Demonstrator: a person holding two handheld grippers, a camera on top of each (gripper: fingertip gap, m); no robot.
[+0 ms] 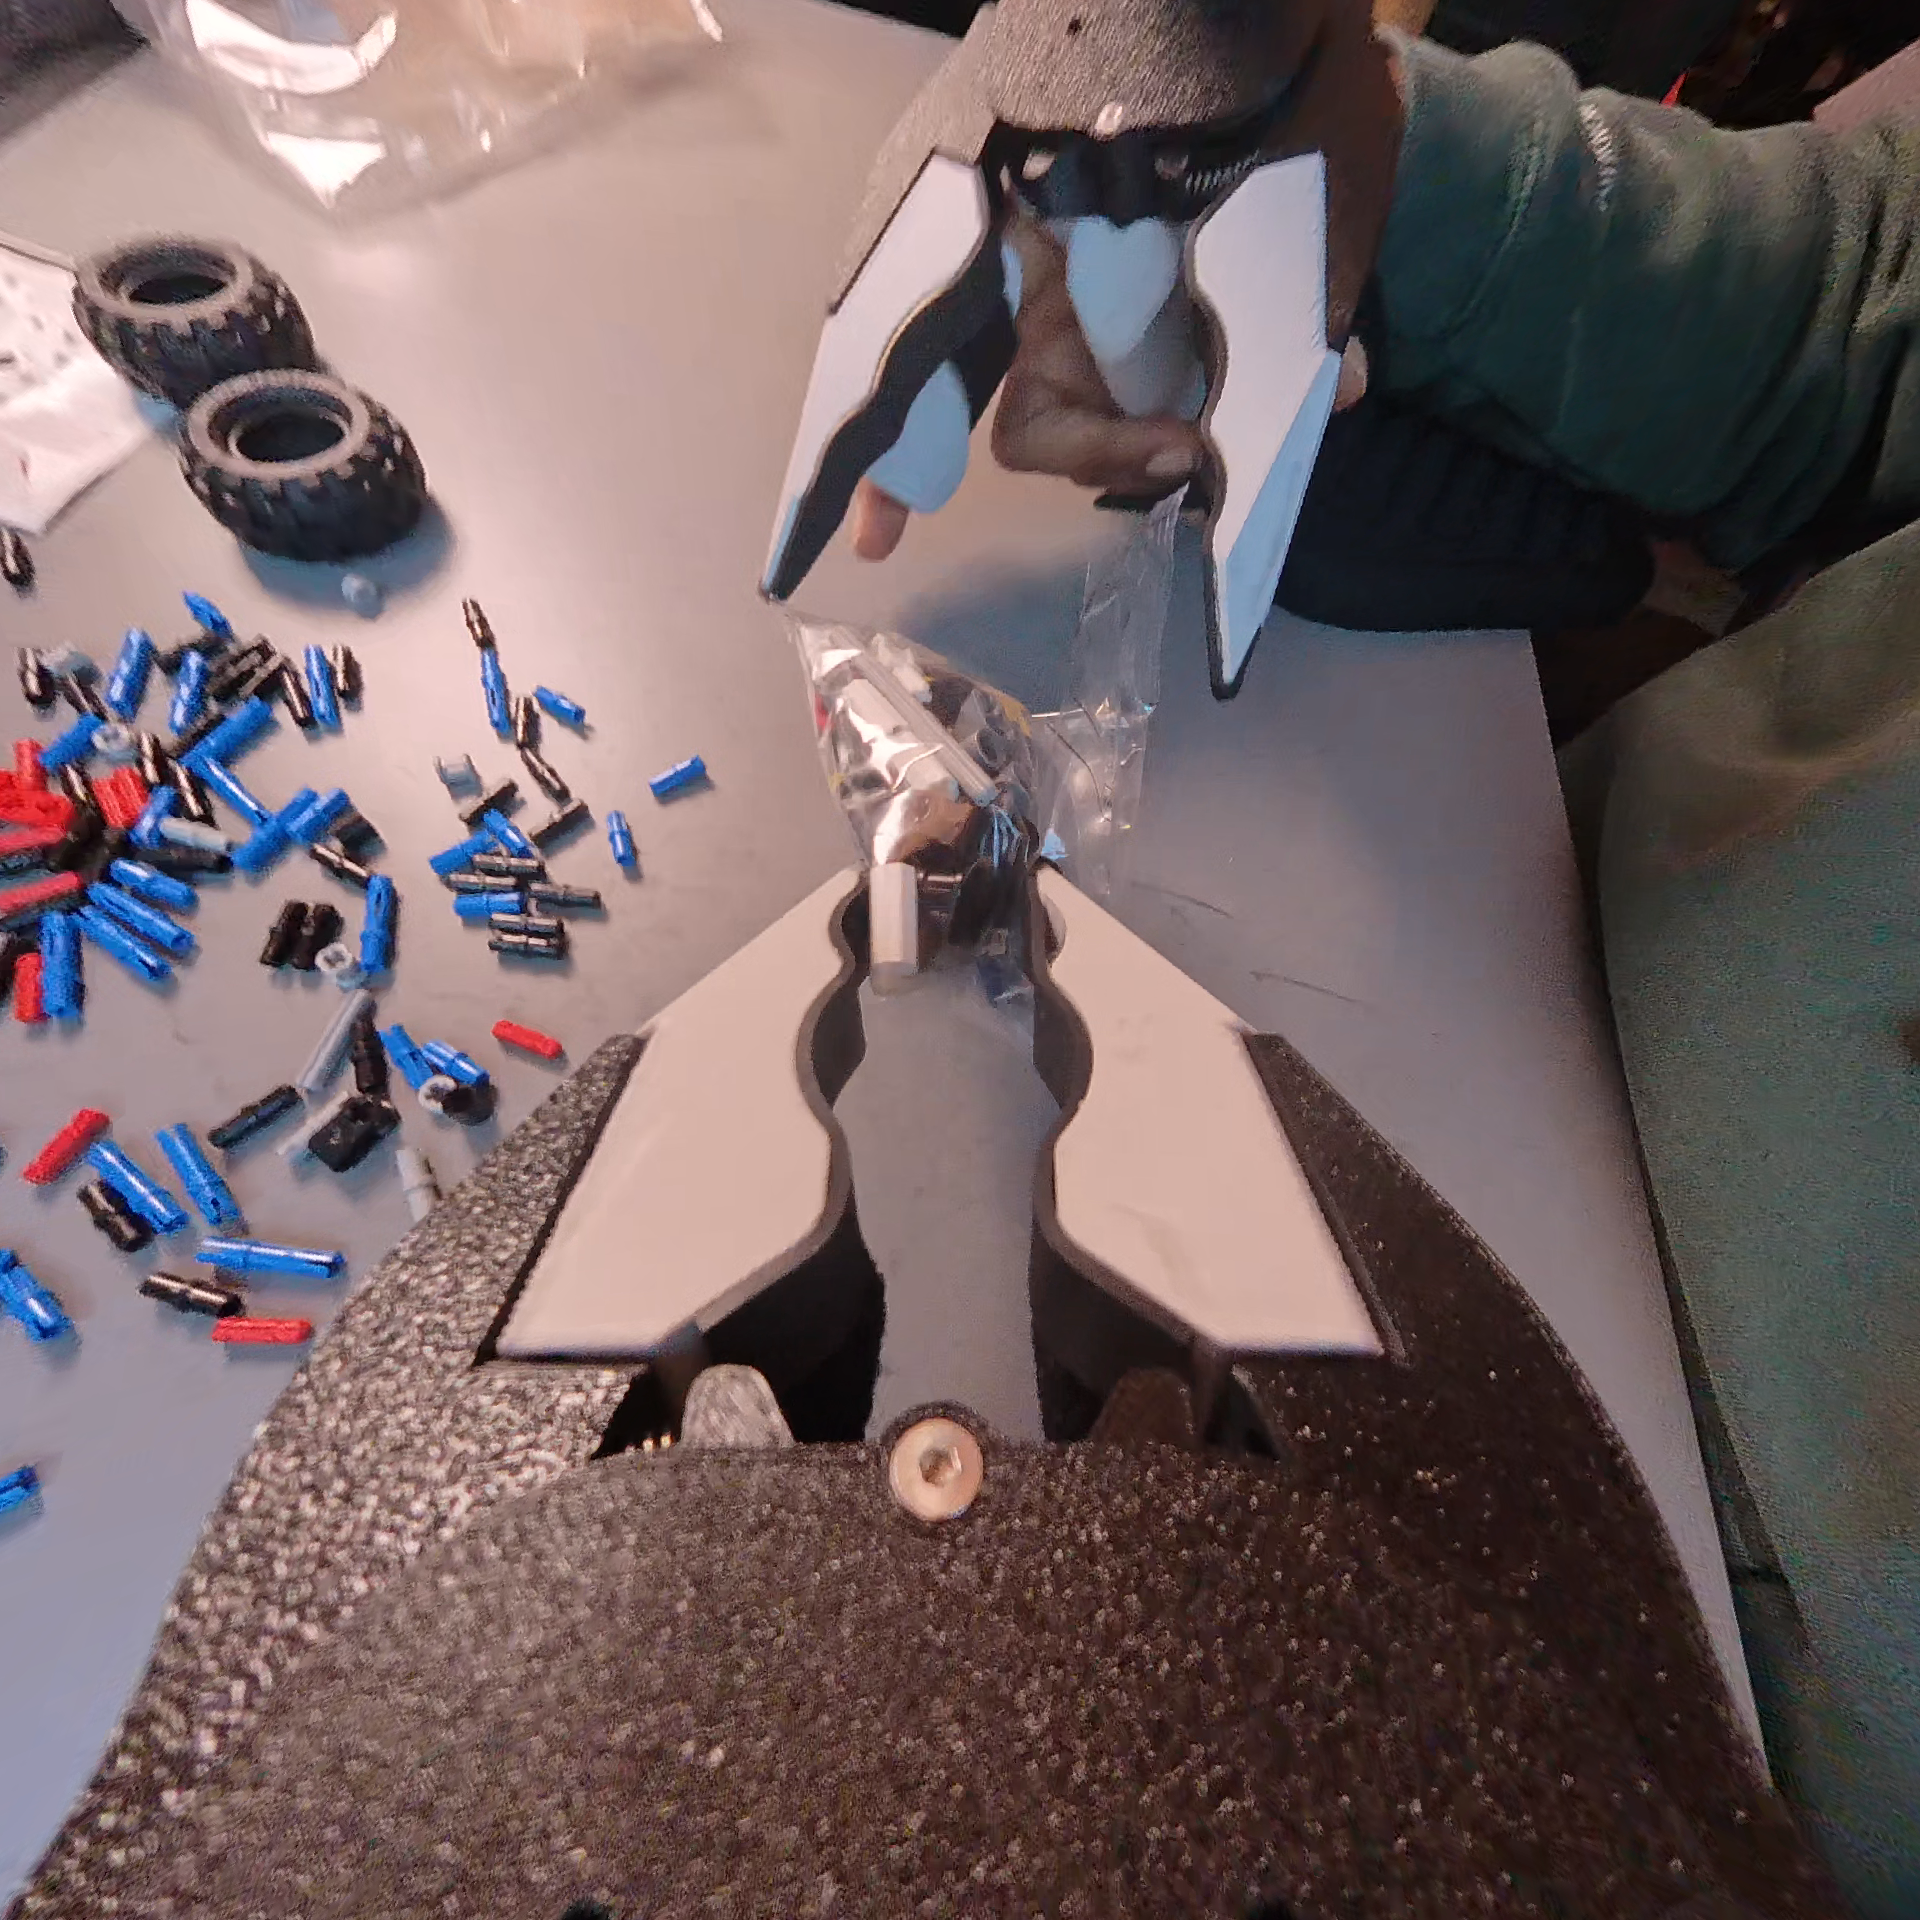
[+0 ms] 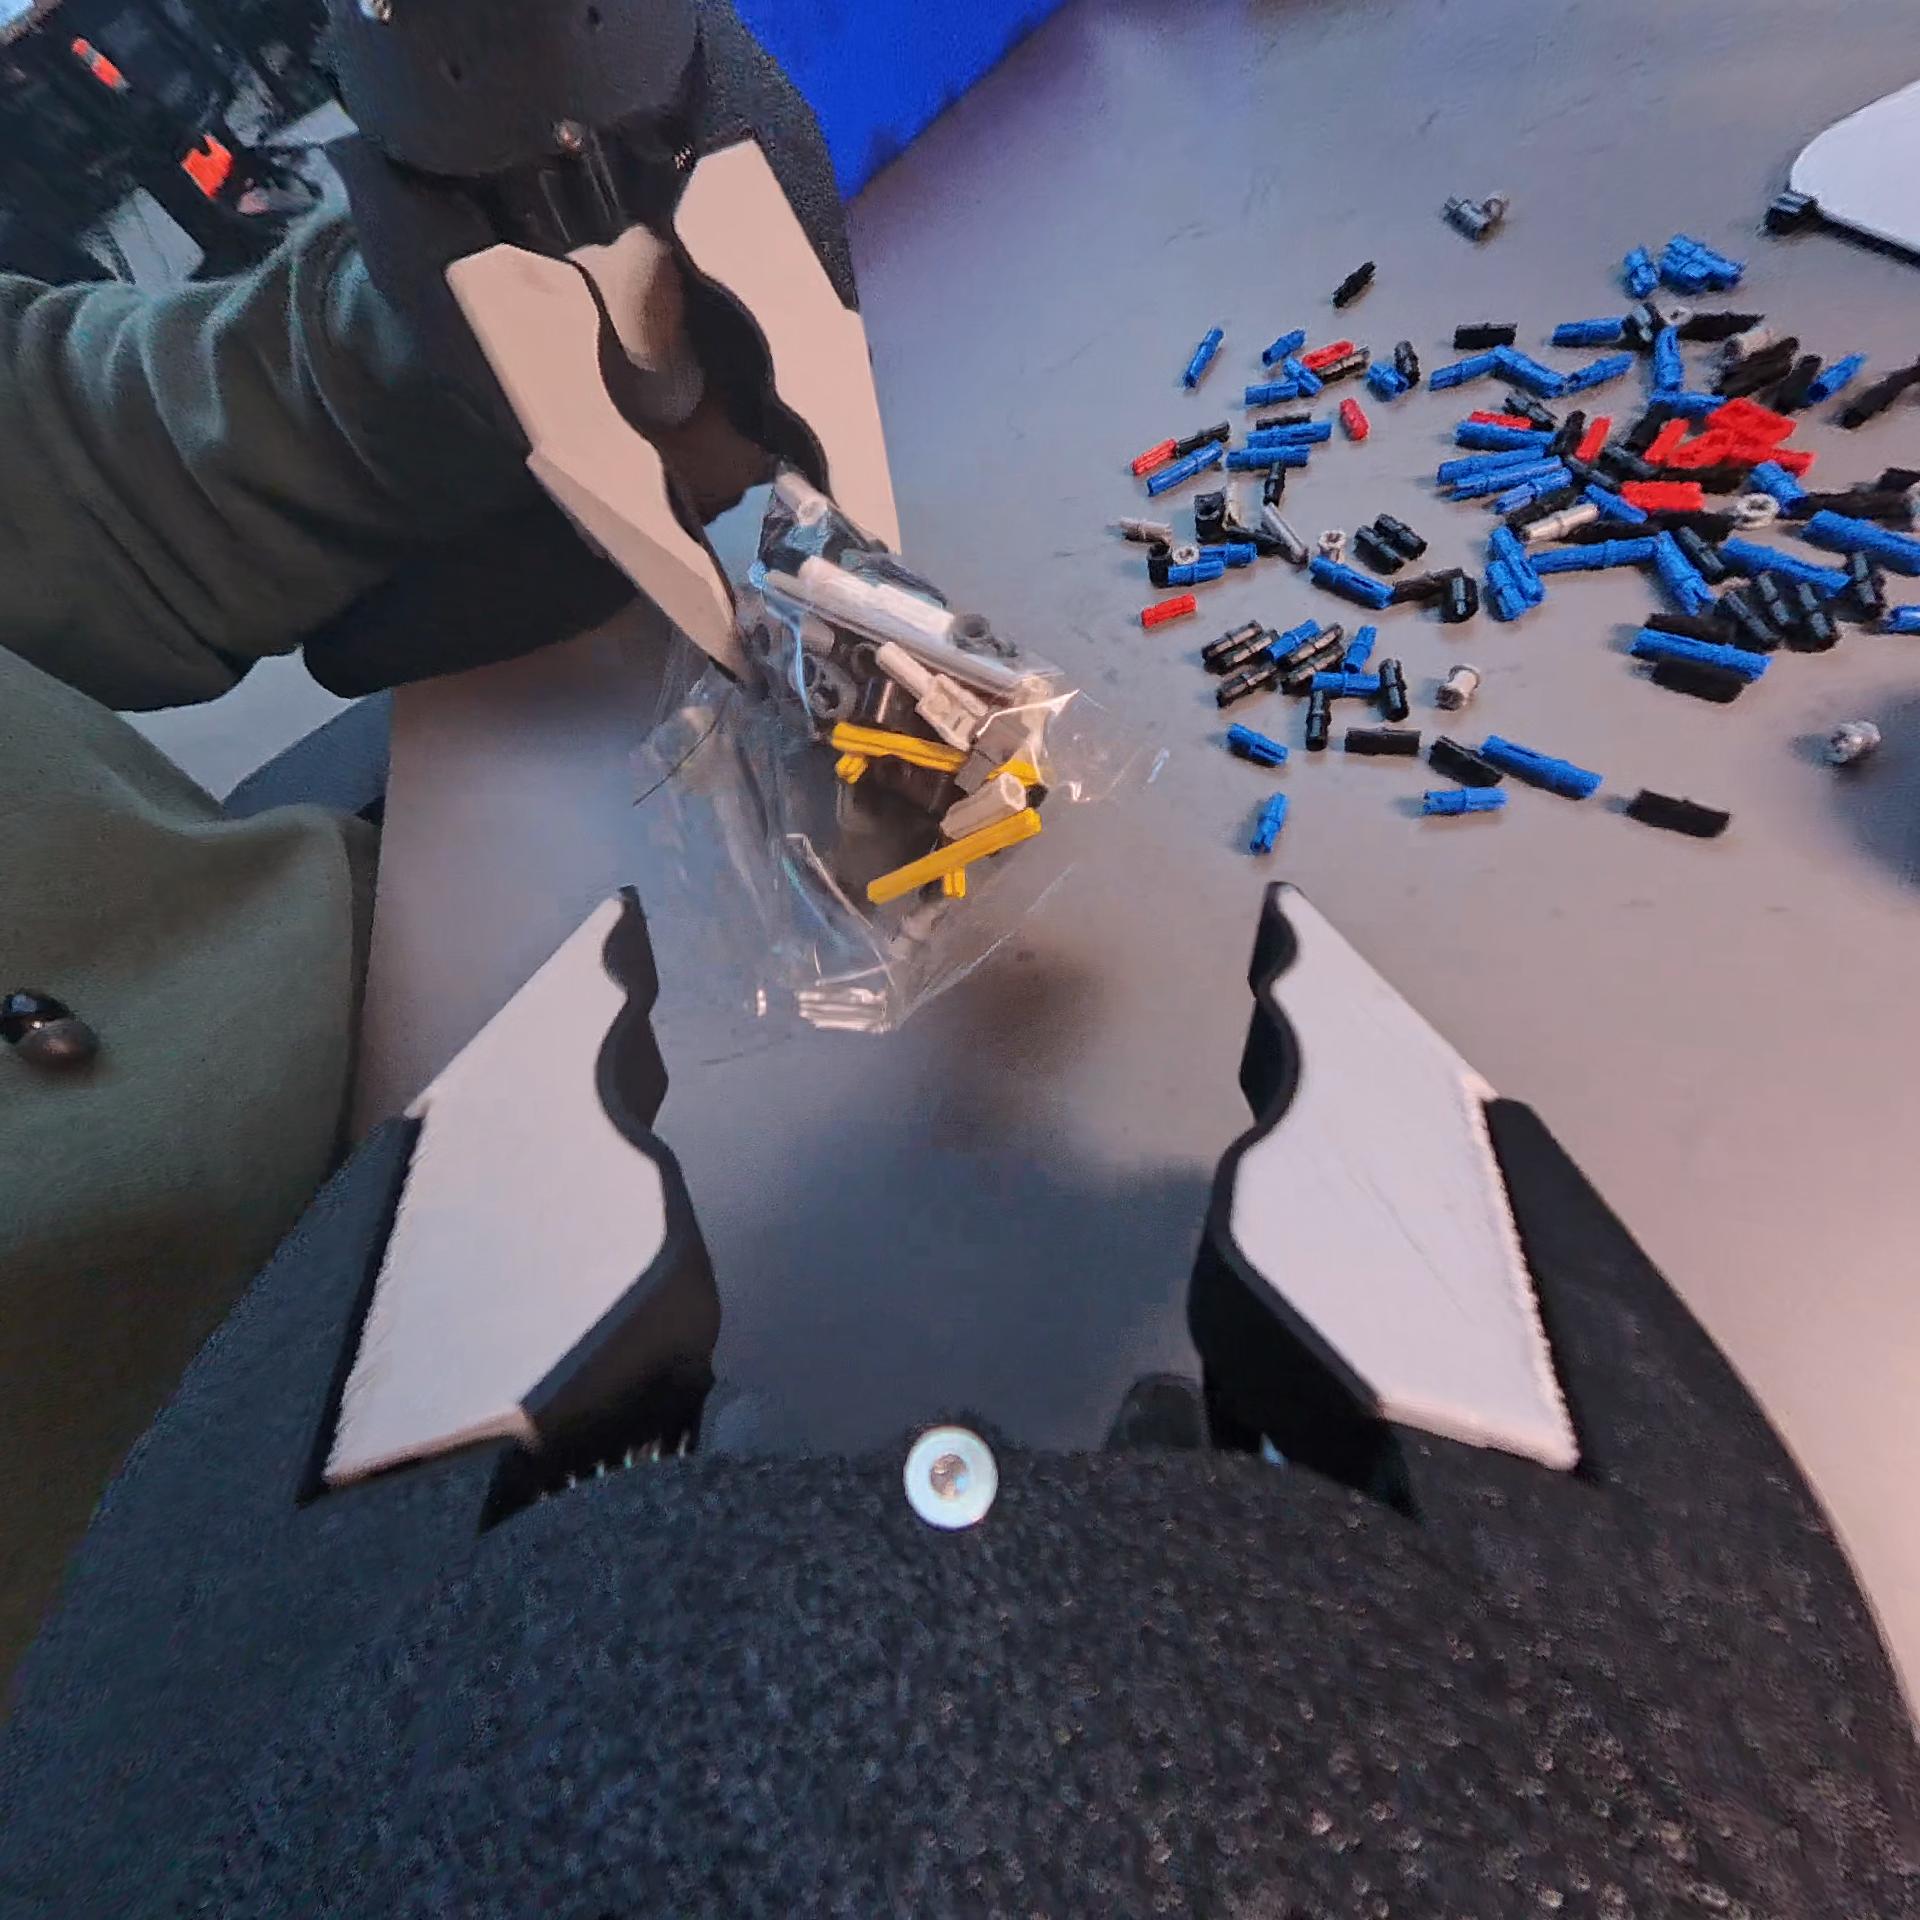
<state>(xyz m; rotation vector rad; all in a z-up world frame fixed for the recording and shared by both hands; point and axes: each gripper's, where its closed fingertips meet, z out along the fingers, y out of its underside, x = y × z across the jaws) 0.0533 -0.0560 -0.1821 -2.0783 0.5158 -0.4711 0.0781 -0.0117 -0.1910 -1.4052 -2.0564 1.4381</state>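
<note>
A clear plastic bag (image 1: 935, 748) of small grey, black and yellow building parts hangs above the grey table (image 1: 1351, 935). My left gripper (image 1: 948, 894) is shut on one end of the bag. In the right wrist view the left gripper (image 2: 805, 592) holds the bag (image 2: 883, 748) from the upper left, with the bag hanging slantwise. My right gripper (image 2: 954, 899) is open and empty, its fingertips on either side of the bag's loose lower end. In the left wrist view the right gripper (image 1: 997, 639) faces me, open, with a strip of the bag's film near its right finger.
Several loose blue, black and red pins (image 1: 135, 831) are scattered on the table (image 2: 1351, 987), also in the right wrist view (image 2: 1610, 499). Two black tyres (image 1: 301, 468), a paper sheet (image 1: 52, 416) and an empty clear bag (image 1: 416, 94) lie farther off. A green sleeve (image 1: 1662, 312) is at the table edge. Some 7 centimeters of space lies between my two pairs of fingers.
</note>
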